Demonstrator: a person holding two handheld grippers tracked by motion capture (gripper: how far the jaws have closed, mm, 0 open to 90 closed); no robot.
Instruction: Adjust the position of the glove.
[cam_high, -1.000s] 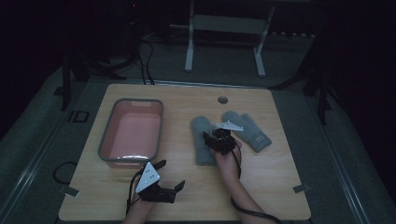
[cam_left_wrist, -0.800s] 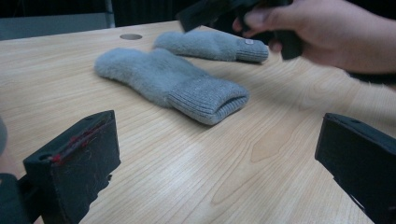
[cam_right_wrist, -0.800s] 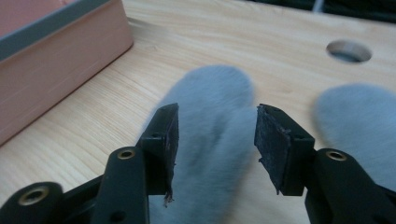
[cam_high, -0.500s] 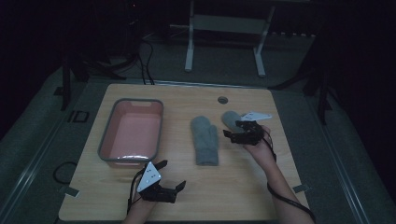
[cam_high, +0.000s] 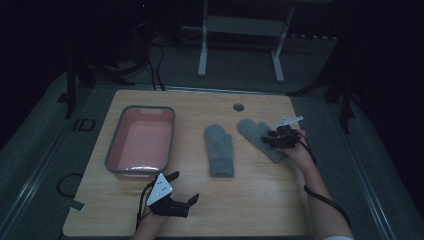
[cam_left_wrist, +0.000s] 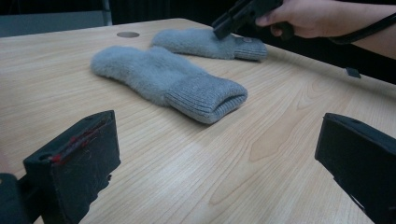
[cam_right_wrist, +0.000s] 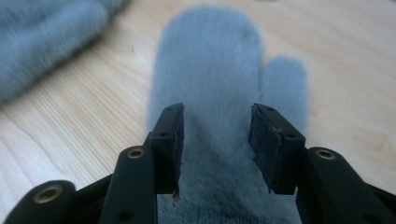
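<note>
Two grey mittens lie flat on the wooden table (cam_high: 250, 200). The middle mitten (cam_high: 219, 150) (cam_left_wrist: 163, 77) points away from me, cuff toward the front. The right mitten (cam_high: 255, 132) (cam_right_wrist: 210, 60) (cam_left_wrist: 201, 42) lies angled beside it. My right gripper (cam_high: 276, 140) (cam_right_wrist: 215, 140) (cam_left_wrist: 233, 18) is low over the right mitten's cuff half, open, with the fabric showing between its fingers. My left gripper (cam_high: 182, 192) (cam_left_wrist: 215, 158) rests near the front edge, wide open and holding nothing, pointing toward the middle mitten's cuff.
A pink tub with a grey rim (cam_high: 120, 150) stands at the left of the table, nothing visible inside. A round hole (cam_high: 238, 107) (cam_left_wrist: 127, 34) is near the far edge. Cables and a metal stand (cam_high: 240, 30) sit on the floor beyond.
My right gripper has moved right, from between the two mittens onto the right mitten. The left gripper has stayed in place, open.
</note>
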